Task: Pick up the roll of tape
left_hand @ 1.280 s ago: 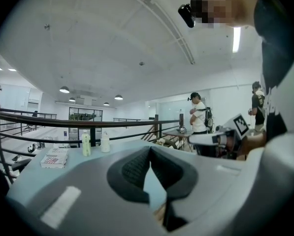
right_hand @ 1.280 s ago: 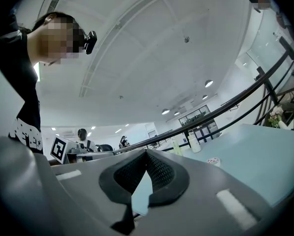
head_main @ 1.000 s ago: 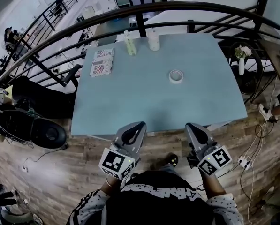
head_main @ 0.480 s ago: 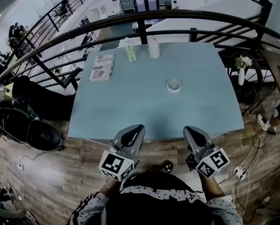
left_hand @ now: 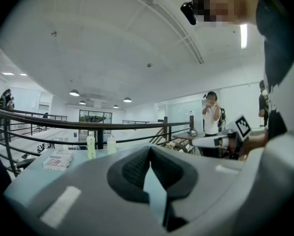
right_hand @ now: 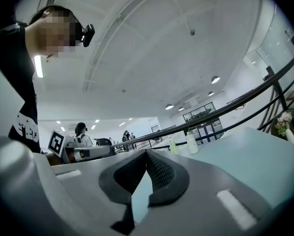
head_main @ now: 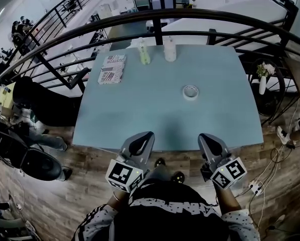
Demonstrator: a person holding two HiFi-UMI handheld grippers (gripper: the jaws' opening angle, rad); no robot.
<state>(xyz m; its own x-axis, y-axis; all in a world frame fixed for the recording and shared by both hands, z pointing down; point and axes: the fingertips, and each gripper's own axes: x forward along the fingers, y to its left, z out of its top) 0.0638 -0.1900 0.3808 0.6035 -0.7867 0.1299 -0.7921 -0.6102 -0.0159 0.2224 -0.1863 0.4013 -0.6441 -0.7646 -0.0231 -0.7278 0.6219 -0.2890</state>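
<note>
Roll of tape (head_main: 190,92) lies well beyond the right gripper (head_main: 209,137) (jaws together, empty).

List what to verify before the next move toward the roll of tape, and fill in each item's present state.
1. Roll of tape lies flat on the table, nothing on it: ok.
2. Green bottle, white bottle and printed box stand apart from the tape: ok.
3. Right tongs open for a grasp: not ok, shut and empty.
4. Left tongs empty: ok, shut on nothing.
5. Right tongs at the tape: not ok, they are at the table's near edge and the tape lies farther ahead.
</note>
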